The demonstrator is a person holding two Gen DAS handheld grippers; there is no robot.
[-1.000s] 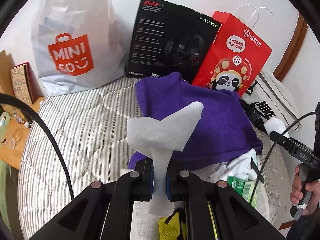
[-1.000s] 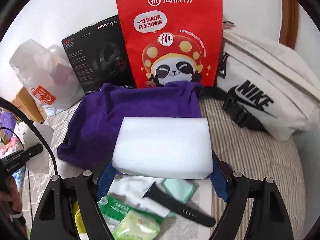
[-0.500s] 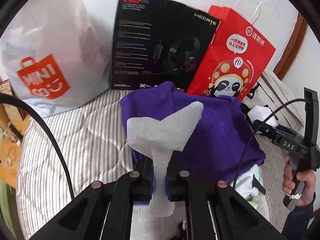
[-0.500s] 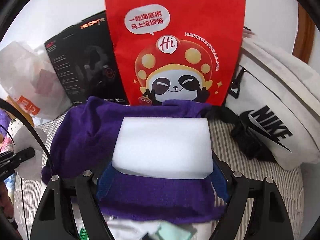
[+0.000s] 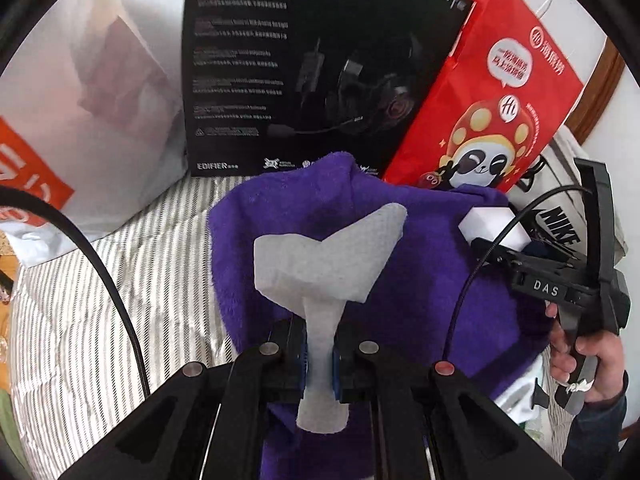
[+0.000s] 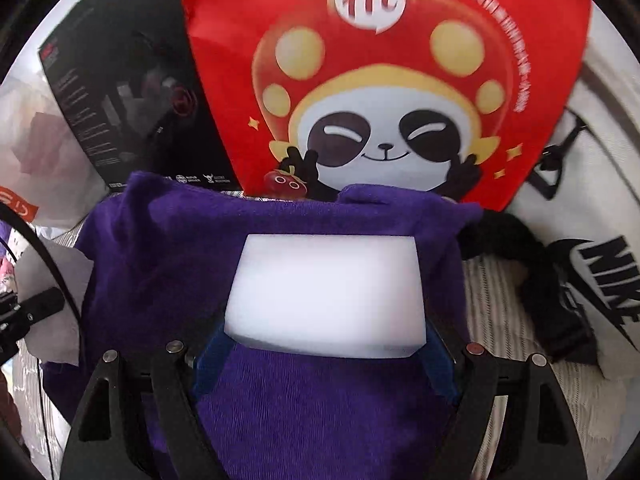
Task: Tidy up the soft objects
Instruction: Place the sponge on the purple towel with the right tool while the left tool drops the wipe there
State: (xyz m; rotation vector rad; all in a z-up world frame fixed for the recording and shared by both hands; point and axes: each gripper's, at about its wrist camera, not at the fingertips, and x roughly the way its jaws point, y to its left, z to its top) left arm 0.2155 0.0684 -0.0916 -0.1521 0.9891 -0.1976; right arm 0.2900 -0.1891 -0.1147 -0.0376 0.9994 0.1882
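1. Both grippers have come forward since a second ago: the purple towel (image 6: 280,248) and the red paper bag (image 6: 384,80) now loom much larger, and the clutter of packets seen under the right gripper (image 6: 324,344) earlier has dropped out of sight.
2. That right gripper pinches a white sponge block (image 6: 326,296) across its width, held just above the towel.
3. Pressed together on a thin white cloth (image 5: 326,264), the left gripper (image 5: 320,354) carries it upright, its loose end fanning out above the fingers and over the towel's near edge.
4. By my reading the task is midway: two soft things are in hand and neither is set down yet; the towel itself lies rumpled on the striped bed (image 5: 120,280).
5. Ahead of both grippers stand the black headset box (image 5: 312,68) and the red bag, walling off the far side.
6. Right of the sponge lies a white waist bag (image 6: 592,208), its black strap close to the towel; left sits a white shopping bag (image 5: 92,92).
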